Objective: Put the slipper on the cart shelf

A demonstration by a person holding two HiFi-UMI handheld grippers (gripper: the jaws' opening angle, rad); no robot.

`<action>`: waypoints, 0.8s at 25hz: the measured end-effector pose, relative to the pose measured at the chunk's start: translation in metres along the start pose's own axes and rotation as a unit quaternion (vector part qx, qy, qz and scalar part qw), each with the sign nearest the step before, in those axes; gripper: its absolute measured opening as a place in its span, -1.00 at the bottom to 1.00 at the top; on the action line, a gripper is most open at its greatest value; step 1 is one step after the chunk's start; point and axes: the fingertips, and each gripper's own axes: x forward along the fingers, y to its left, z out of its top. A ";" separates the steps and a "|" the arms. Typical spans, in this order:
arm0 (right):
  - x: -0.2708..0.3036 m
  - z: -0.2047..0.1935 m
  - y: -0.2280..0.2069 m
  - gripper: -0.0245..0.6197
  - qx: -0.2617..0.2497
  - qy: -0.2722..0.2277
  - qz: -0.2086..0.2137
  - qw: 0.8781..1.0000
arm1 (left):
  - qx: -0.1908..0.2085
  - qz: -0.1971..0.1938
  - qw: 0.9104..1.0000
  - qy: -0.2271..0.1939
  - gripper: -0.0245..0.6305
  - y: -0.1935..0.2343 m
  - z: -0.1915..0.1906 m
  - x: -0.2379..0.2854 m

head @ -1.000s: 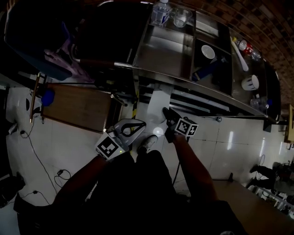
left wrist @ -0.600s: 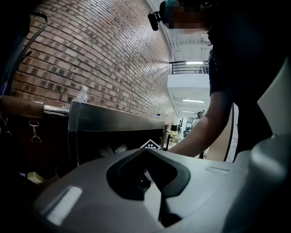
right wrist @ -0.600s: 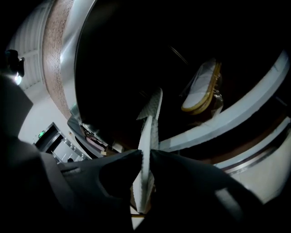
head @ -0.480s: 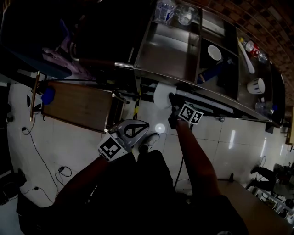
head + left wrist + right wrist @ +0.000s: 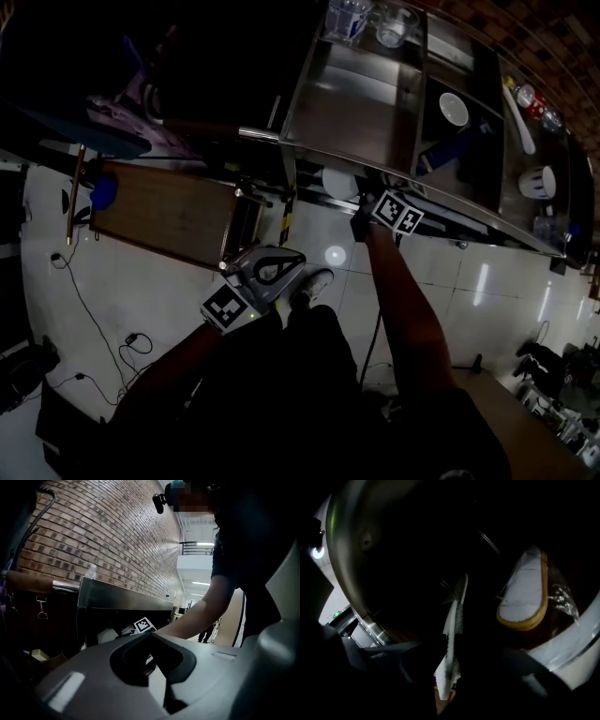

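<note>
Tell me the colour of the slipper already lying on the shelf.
This slipper is white with a tan rim; the right gripper view shows it best.

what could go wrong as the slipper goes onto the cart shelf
The right gripper pinches the slipper by a thin edge, so it may slip out. A wrapped slipper already lies on the shelf beside it and could get knocked. The shelf is dark under the steel rim, so a bump is possible.

A water bottle (image 5: 345, 17) and a glass (image 5: 394, 23) stand at the far side, with a white bowl (image 5: 454, 110) and a white mug (image 5: 538, 180) to their right. At left, a wooden board (image 5: 164, 211) lies on white floor tiles (image 5: 169, 291), with a cable (image 5: 136, 342) nearer.
</note>
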 end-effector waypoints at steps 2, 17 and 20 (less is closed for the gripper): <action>0.006 0.005 -0.001 -0.73 -0.001 -0.003 0.003 1.000 | 0.000 0.002 1.000 0.000 -0.92 0.001 -0.001 -0.001; 0.011 0.016 -0.010 -0.61 -0.145 -0.034 -0.063 0.987 | -0.005 0.010 1.000 0.005 -0.92 0.005 -0.004 -0.002; 0.008 0.019 -0.016 -0.56 -0.172 -0.038 -0.087 0.980 | -0.005 0.011 1.000 0.010 -0.92 0.005 -0.007 -0.002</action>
